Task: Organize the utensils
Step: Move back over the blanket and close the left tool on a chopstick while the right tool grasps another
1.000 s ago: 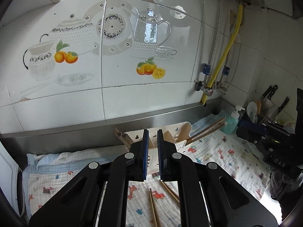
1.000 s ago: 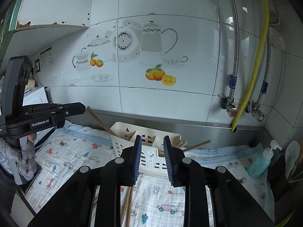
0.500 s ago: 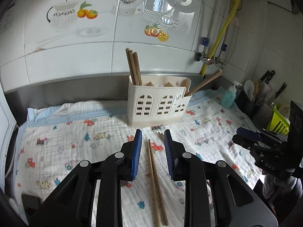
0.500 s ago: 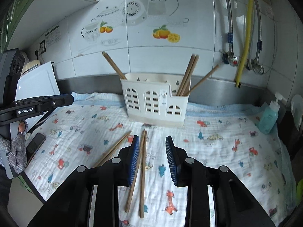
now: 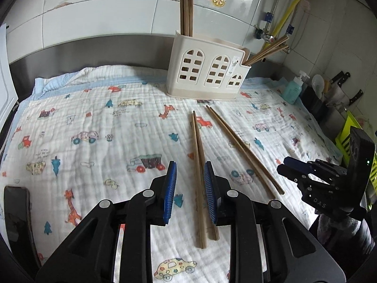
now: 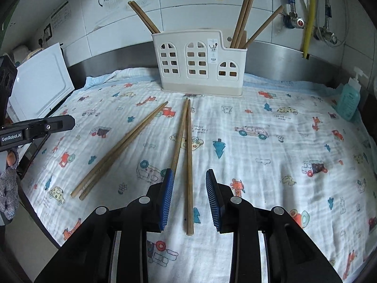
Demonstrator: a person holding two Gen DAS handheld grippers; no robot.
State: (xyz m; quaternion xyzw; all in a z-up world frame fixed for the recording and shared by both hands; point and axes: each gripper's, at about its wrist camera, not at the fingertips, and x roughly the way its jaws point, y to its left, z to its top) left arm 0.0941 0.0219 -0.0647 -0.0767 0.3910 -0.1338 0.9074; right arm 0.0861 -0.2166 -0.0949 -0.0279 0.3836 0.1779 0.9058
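Note:
A cream utensil holder (image 5: 207,72) (image 6: 200,66) with arched holes stands at the back of the cloth, with wooden chopsticks upright in its left (image 5: 186,11) and right ends (image 6: 242,18). Two pairs of loose chopsticks lie on the cloth. My left gripper (image 5: 189,172) is open, low over one pair (image 5: 199,165); the other pair (image 5: 242,151) lies to its right. My right gripper (image 6: 189,179) is open, straddling one pair (image 6: 186,151); the other pair (image 6: 122,146) lies to its left. Each gripper shows in the other's view: the right one (image 5: 292,167), the left one (image 6: 42,127).
A white cloth (image 5: 94,122) printed with cars covers the counter. A teal soap bottle (image 6: 350,99) stands at the right. A white board (image 6: 40,82) leans at the left. Knives (image 5: 341,87) and a green rack (image 5: 346,139) are at the far right. A dark phone (image 5: 16,212) lies front left.
Both grippers have tilted down and dropped toward the cloth, from facing the wall tiles to hovering over the loose chopsticks. The left gripper's jaws have opened wider.

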